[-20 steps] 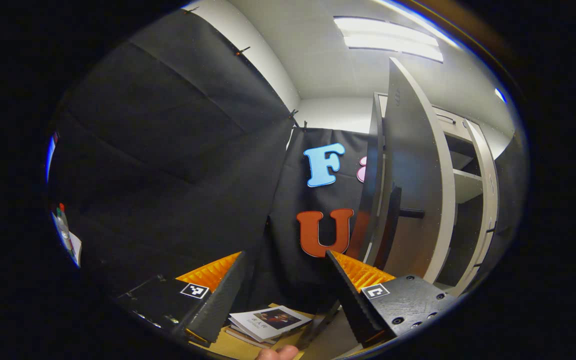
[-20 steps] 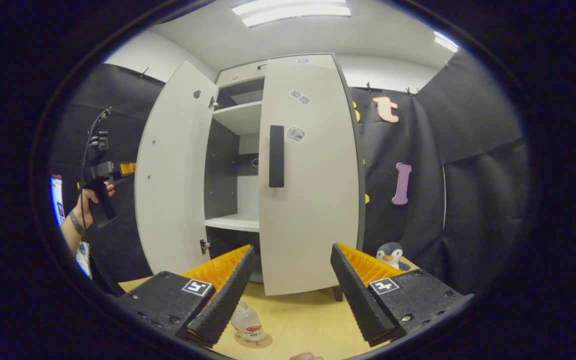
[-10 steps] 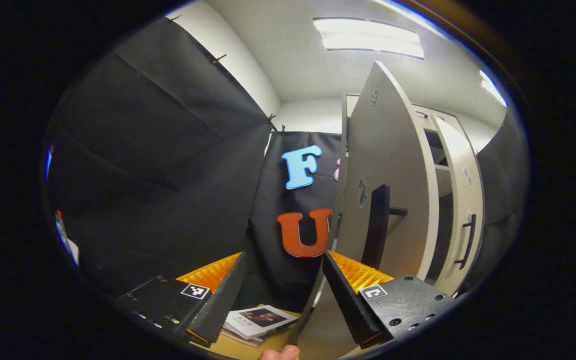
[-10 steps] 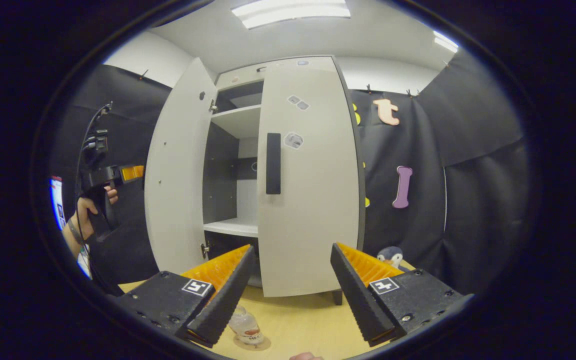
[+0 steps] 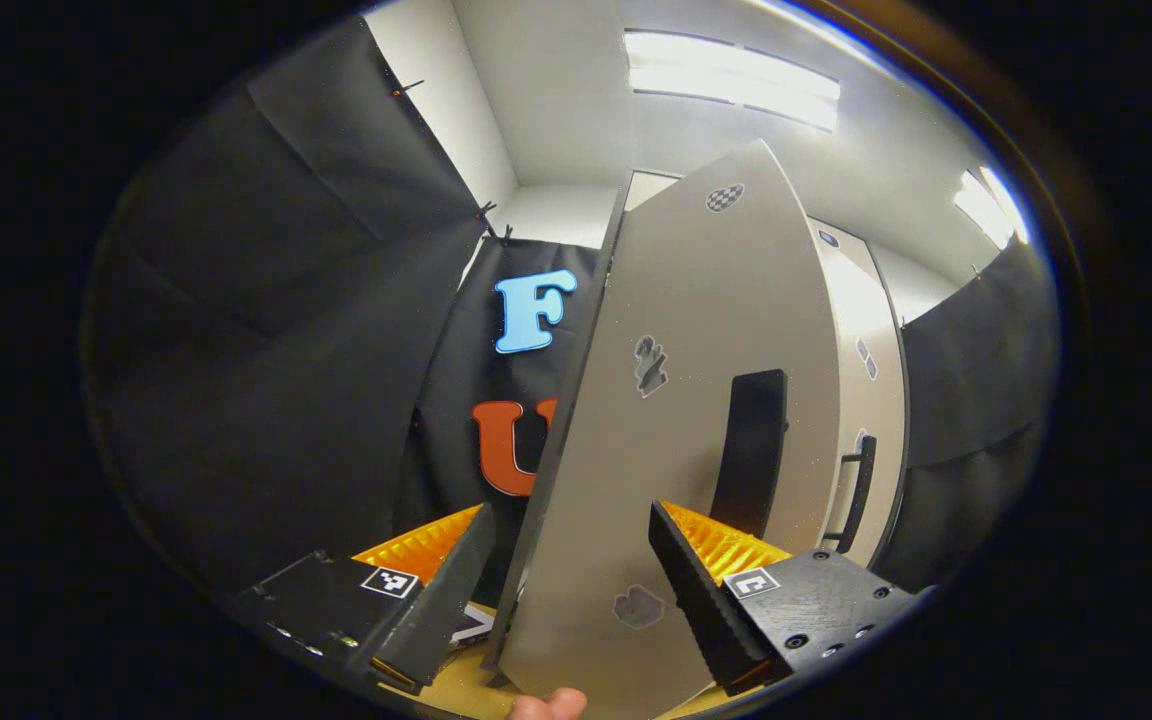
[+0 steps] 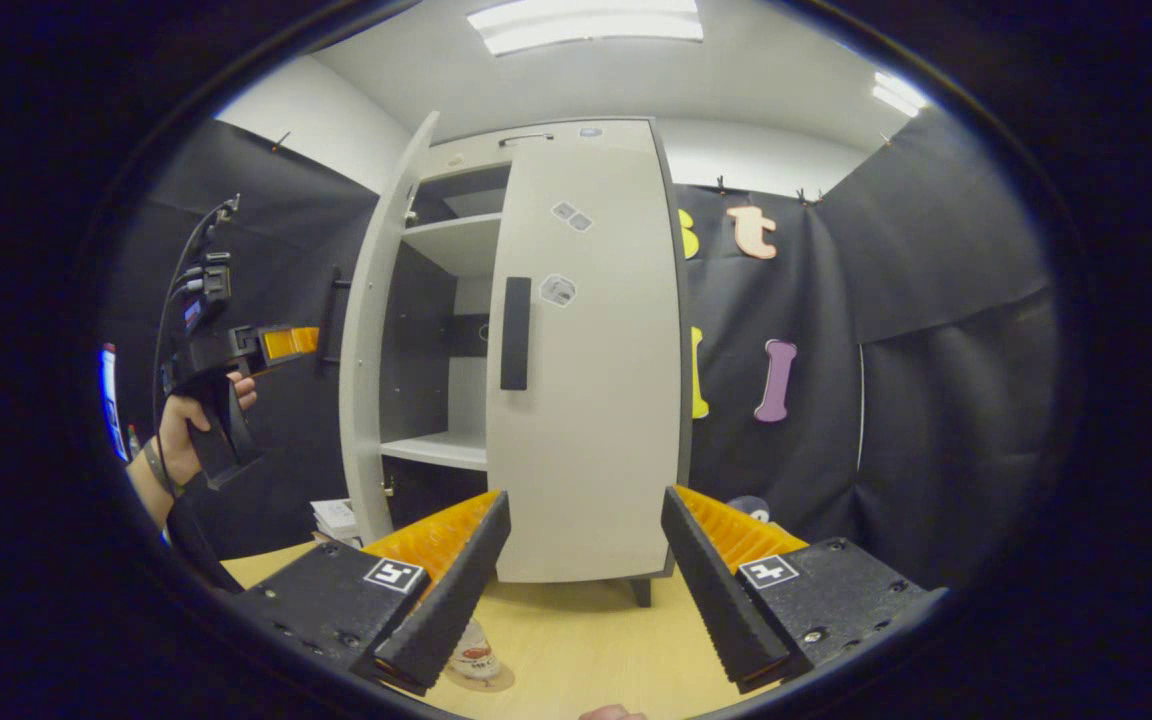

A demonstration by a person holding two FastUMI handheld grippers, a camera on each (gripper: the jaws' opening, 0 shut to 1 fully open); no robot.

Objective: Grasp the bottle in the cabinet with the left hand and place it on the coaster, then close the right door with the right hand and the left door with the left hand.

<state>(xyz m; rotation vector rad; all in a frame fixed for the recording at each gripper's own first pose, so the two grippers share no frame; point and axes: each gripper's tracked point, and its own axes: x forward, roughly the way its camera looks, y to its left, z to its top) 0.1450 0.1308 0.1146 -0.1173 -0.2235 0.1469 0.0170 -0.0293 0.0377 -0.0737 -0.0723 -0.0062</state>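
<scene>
Closing status: right door (image 6: 586, 400) is seen shut flush on the cabinet (image 6: 466, 160); left door (image 6: 376, 340) is seen part open, swung out toward the viewer.
Left gripper (image 5: 566, 590): fingers are spread wide, nothing is pinched; the left door's outer face (image 5: 696, 400) is seen close ahead, its bottom edge between the fingers. Contact cannot be told.
Left door handle (image 5: 751, 450): dark vertical bar, seen just above the right-hand finger.
Left gripper, far view (image 6: 281, 342): held in a hand (image 6: 181, 430) beside the left door's outer face.
Right gripper (image 6: 584, 590): fingers are spread, nothing is held; it is kept well back from the cabinet, over the bench (image 6: 586, 650).
Bottle (image 6: 473, 655): stands upright on the coaster (image 6: 496, 682), on the bench in front of the cabinet, partly hidden by the left-hand finger.
Shelf (image 6: 436, 450): seen through the gap.
</scene>
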